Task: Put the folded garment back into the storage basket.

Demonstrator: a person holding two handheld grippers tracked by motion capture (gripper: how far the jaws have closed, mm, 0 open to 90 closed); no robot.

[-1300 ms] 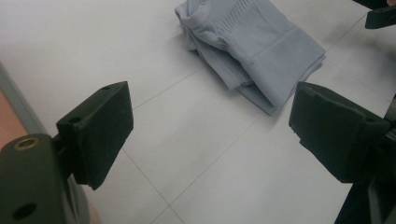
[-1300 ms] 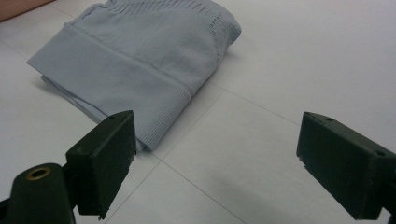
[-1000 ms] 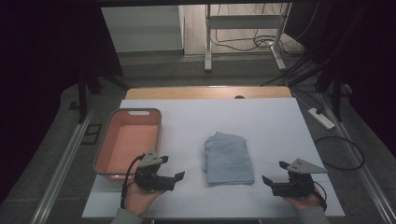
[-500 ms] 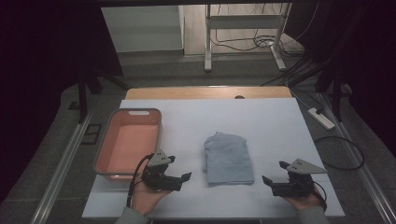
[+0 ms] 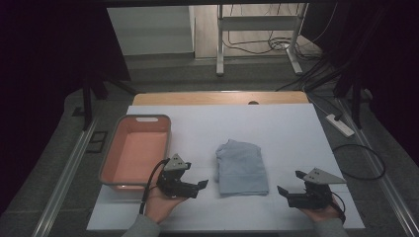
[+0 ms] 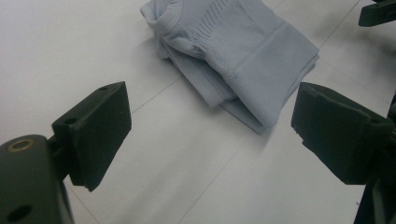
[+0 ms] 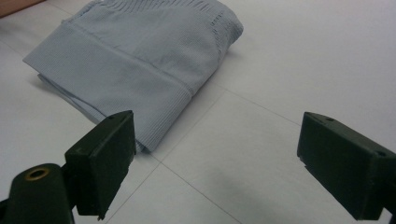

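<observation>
A folded light blue garment (image 5: 241, 168) lies on the white table (image 5: 276, 128), near the front middle. My left gripper (image 5: 201, 185) is held just left of it, open, its jaws pointing right toward the cloth. In the left gripper view the garment (image 6: 238, 51) lies ahead between the wide-apart jaws of that gripper (image 6: 212, 128), with nothing held. My right gripper (image 5: 283, 191) sits to the right of the garment, open and pointing left. The right gripper view shows the garment (image 7: 140, 56) ahead and to the left of that gripper (image 7: 217, 163).
An orange-pink tray (image 5: 112, 170) with a grey rim stands on the table's left side, just left of my left hand. A wooden strip (image 5: 217, 98) runs along the table's far edge. Cables and a power strip (image 5: 340, 125) lie on the floor to the right.
My left gripper has moved right and slightly forward, closer to the garment's left edge. The right gripper has stayed in place.
</observation>
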